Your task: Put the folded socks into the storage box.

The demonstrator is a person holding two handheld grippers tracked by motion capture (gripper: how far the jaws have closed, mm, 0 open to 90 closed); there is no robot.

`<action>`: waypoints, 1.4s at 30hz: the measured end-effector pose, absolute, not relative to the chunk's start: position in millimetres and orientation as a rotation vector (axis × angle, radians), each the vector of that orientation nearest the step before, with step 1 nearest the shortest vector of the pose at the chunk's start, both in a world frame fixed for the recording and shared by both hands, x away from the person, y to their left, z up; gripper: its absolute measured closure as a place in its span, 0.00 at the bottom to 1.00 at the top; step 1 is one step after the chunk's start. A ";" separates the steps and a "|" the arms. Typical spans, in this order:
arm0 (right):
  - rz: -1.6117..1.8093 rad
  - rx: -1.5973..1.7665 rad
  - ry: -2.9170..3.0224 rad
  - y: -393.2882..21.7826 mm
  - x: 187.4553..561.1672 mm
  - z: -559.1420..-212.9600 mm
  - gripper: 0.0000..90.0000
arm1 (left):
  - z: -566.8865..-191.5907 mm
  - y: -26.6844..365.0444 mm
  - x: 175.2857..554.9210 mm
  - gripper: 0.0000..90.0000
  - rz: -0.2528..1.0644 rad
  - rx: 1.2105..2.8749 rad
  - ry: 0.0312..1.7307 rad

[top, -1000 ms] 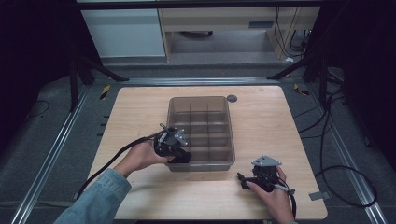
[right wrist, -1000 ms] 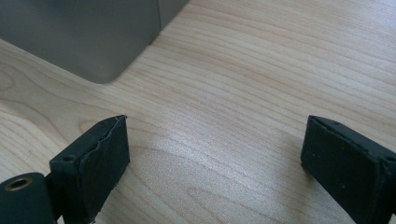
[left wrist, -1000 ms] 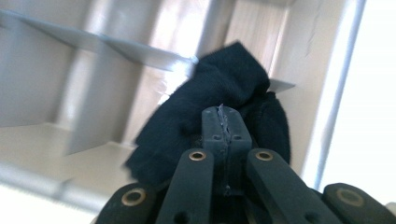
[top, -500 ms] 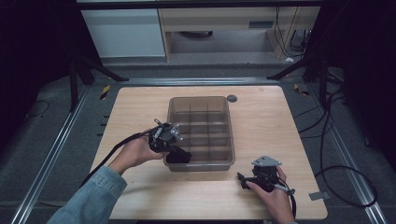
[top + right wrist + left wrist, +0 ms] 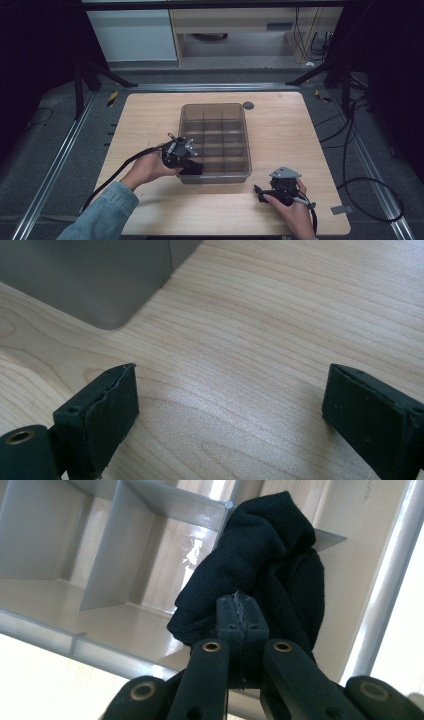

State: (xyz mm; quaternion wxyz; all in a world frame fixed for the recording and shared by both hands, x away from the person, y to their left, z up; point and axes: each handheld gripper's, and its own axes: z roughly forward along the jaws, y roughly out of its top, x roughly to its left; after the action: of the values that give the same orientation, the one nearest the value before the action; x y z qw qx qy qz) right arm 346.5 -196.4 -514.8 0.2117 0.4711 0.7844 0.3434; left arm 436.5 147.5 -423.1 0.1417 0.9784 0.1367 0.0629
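Note:
My left gripper is shut on a bunched black cloth and holds it at the near left corner of the clear grey divided bin. In the left gripper view the jaws pinch the cloth's lower fold, and the bundle hangs over a divider inside the bin. At the table's front right, my right gripper rests low and open. The right gripper view has bare wood between its pads and the bin's corner just ahead.
The bin sits mid-table on a light wooden table, and its other compartments look empty. A small dark round disc lies by the bin's far right corner. Cables trail from both grippers off the front edge.
My left hand has shifted slightly leftward and back with the black cloth still pinched at the bin's near left corner. The right hand has not moved.

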 end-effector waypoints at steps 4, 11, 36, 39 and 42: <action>0.954 1.308 2.179 -196.4 346.6 -514.8 0.09 | -423.5 147.9 436.8 1.00 0.177 2.818 0.396; 0.954 1.309 2.179 -196.4 346.5 -514.8 0.09 | -423.6 148.6 437.4 1.00 0.169 2.813 0.388; 0.959 1.307 2.179 -195.7 347.1 -514.8 0.09 | -439.4 133.1 436.8 1.00 0.163 2.915 0.374; 0.959 1.306 2.180 -195.8 347.2 -514.9 0.09 | -440.2 133.2 437.0 1.00 0.161 2.914 0.376; 0.959 1.306 2.180 -195.8 347.1 -514.8 0.09 | -440.5 133.0 437.3 1.00 0.159 2.916 0.377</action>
State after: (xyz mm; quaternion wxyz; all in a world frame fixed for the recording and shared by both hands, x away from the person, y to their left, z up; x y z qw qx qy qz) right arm 347.1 -195.8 -514.8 0.2112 0.4699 0.7845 0.3452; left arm 437.3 133.0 -440.5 0.0985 0.9855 0.1275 0.0538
